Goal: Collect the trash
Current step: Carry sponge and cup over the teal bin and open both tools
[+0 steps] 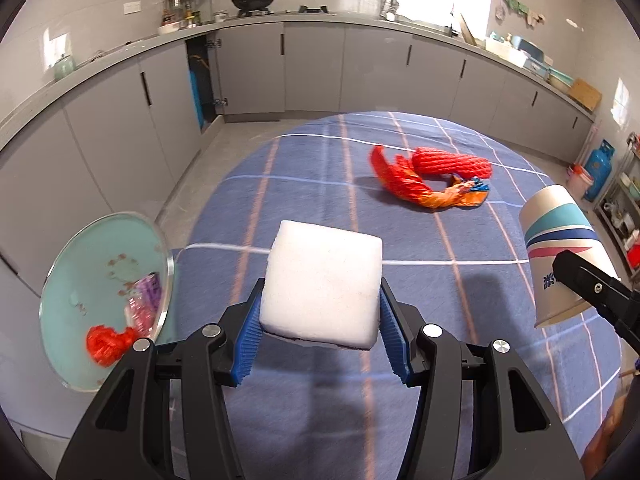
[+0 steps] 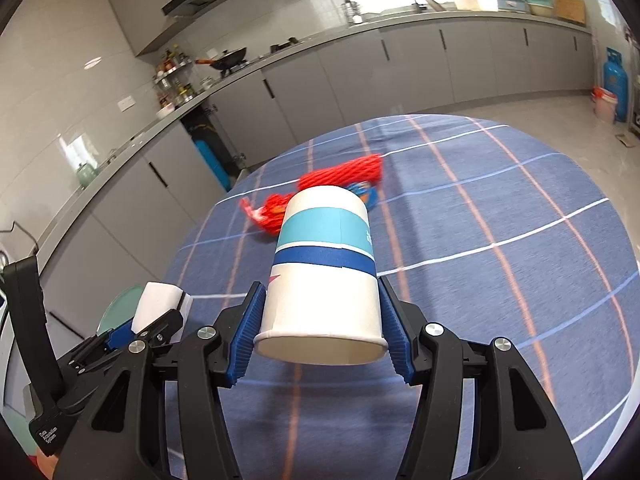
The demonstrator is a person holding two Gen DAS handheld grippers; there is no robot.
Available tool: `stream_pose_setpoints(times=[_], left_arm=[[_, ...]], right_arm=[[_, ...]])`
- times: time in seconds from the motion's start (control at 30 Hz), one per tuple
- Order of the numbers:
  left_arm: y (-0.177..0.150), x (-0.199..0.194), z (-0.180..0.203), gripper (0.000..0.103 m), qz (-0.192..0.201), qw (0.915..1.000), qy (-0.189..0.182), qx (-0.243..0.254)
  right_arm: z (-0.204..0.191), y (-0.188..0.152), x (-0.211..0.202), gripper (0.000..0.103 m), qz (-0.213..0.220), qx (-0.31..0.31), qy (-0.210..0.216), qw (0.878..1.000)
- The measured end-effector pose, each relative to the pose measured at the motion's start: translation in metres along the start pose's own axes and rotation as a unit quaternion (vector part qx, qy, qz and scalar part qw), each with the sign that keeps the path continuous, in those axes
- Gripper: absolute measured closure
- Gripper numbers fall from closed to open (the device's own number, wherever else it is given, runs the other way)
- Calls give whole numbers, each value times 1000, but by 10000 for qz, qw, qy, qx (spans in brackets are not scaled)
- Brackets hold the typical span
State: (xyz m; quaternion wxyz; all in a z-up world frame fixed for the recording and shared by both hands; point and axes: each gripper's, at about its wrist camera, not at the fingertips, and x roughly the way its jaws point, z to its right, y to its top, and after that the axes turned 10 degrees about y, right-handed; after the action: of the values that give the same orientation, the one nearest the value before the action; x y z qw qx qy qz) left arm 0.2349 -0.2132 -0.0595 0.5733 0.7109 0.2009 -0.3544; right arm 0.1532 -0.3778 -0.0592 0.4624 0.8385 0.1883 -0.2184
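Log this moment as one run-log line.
left tongs: shut on foam block | right tongs: shut on paper cup | left on table: red net and wrapper

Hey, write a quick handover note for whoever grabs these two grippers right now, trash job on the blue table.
Left gripper: shut on a white foam block, lifted off the table.
Right gripper: shut on a paper cup, rim toward the camera.
Round bin at the table's left edge already holds red netting and a wrapper.
Left: bin the block and cup, then the red net and orange wrapper lying on the tablecloth.
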Motion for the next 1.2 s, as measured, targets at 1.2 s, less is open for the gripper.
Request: stream_pose_setpoints(times=[1.2], left_arm=[[-57, -33, -204, 51, 65, 9816, 1122, -1543]], right_arm=[[-188, -54, 56, 46, -723, -1427, 1093, 9811]])
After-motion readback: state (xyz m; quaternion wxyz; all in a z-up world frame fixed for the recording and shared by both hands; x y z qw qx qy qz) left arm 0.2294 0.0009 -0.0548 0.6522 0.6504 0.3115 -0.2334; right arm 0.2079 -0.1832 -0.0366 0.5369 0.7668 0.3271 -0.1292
